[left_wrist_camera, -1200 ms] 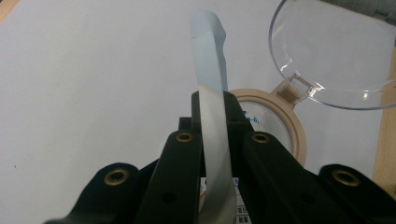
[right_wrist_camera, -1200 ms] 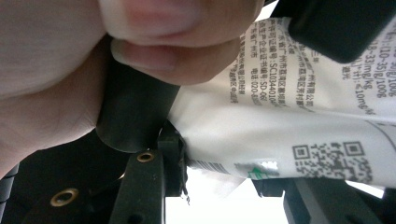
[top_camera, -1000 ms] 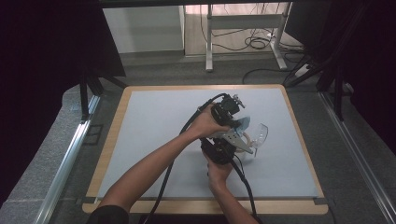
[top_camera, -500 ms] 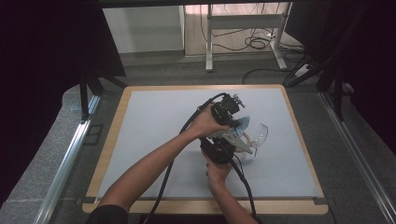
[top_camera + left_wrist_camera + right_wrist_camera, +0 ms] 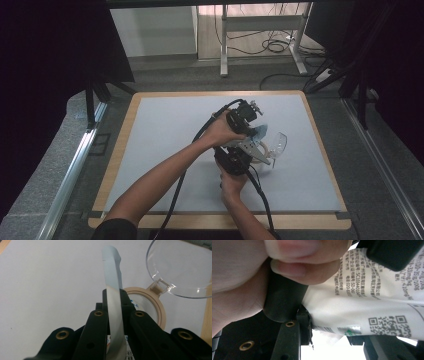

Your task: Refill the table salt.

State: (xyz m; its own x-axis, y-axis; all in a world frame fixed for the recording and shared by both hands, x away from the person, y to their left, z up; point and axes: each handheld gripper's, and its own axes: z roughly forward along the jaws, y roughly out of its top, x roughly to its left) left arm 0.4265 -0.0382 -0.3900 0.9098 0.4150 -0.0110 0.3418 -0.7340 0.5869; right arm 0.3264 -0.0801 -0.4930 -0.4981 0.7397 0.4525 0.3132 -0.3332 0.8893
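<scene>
In the high view, one white-topped table with a wooden rim carries the work, and two forearms come in from its near edge. There are two grippers. The left gripper is held right of the table's middle; the right gripper sits just on its near side, and the two are close together. Between them is one pale blue-and-white packet. Just beyond, toward the right edge, lies one beige-rimmed container with one clear hinged lid swung open. Compared with the earlier frames, nothing has shifted: hands, grippers, packet and container all sit as they did a second ago.

In the left gripper view, the left gripper has its two black jaws pressed together on the packet, seen edge-on as one thin strip. Its long axis runs straight away from the jaws, and its free end points out over the white tabletop. Behind the jaws lies the round beige container, and the clear lid, joined by a small hinge, extends toward the table's wooden edge.

In the right gripper view, the packet shows its printed white face with small text and one square code. It stretches across the frame. The right gripper clamps its lower part, where the film creases at the left-hand jaw. The left hand wraps a black gripper body close to the camera.
</scene>
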